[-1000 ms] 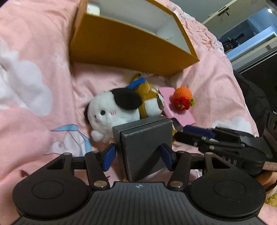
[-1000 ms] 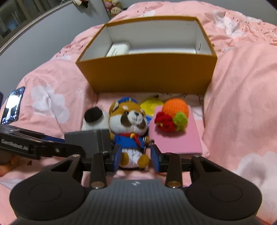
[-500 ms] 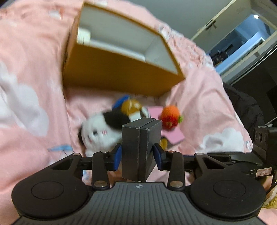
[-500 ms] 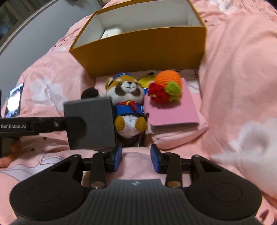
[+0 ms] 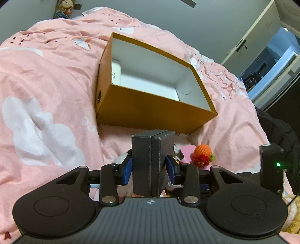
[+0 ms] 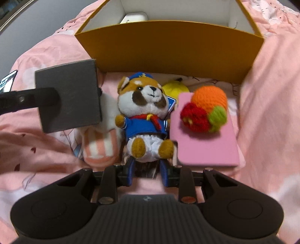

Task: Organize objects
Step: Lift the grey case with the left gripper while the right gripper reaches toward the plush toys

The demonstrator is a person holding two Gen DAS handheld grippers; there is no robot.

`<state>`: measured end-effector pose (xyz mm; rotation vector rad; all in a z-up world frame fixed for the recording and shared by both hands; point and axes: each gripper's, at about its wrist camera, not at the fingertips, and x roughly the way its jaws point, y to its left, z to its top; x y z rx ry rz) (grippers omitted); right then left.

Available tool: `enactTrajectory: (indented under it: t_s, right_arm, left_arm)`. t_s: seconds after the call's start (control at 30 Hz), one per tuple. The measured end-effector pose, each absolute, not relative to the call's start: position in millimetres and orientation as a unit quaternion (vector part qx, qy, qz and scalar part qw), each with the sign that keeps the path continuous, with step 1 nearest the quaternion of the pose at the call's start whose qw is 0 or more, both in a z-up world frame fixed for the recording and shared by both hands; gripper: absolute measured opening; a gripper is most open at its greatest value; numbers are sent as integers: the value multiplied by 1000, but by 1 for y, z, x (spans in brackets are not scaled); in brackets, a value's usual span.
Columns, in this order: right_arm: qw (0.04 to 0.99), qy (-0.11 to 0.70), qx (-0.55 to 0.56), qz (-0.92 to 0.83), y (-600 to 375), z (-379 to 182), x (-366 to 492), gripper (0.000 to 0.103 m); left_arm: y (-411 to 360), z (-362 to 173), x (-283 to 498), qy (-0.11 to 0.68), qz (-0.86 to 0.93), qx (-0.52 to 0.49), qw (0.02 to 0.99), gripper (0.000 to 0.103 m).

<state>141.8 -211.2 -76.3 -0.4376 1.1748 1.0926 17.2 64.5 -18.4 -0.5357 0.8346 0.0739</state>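
Observation:
My left gripper (image 5: pixel 149 168) is shut on a dark grey box (image 5: pixel 151 161) and holds it up above the bed, in front of the open orange cardboard box (image 5: pixel 150 110). The grey box also shows at the left of the right wrist view (image 6: pixel 69 95). My right gripper (image 6: pixel 147 169) is open just in front of the feet of a fox plush in a blue sailor suit (image 6: pixel 146 116). A crocheted orange ball (image 6: pixel 206 108) lies on a pink case (image 6: pixel 206 146) to the right of the plush.
A white plush with pink stripes (image 6: pixel 101 144) lies left of the fox plush, a yellow toy (image 6: pixel 175 89) behind it. A white item (image 6: pixel 134 17) lies in the orange box. Pink bedding (image 5: pixel 46 90) rises on both sides. A doorway (image 5: pixel 271 62) is far right.
My left gripper has closed on the grey box and lifted it toward the orange box. My right gripper drew back from the fox plush, then came close to its feet again, still open.

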Motion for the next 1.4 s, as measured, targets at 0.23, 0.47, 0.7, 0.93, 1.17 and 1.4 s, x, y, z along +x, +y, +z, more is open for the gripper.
enactTrajectory:
  t_s: [0.23, 0.47, 0.7, 0.93, 1.17, 1.4]
  right_arm:
    - [655, 490, -198, 540, -171, -72, 140, 20]
    - [656, 503, -195, 528, -177, -70, 139, 27]
    - [666, 523, -232, 479, -187, -79, 126, 38]
    - [681, 484, -306, 457, -167, -91, 97, 66]
    - [687, 467, -356, 427, -150, -111, 84, 76]
    - [691, 458, -370, 418, -152, -112, 80, 70]
  left_arm:
    - [75, -12, 21, 384, 68, -249, 887, 42]
    - [78, -13, 19, 387, 69, -245, 886, 41]
    - [71, -13, 18, 386, 70, -231, 890, 41]
    - [75, -18, 13, 382, 68, -243, 889, 41]
    - [79, -22, 8, 377, 64, -249, 890, 42]
    - [78, -22, 7, 377, 61, -248, 890, 41]
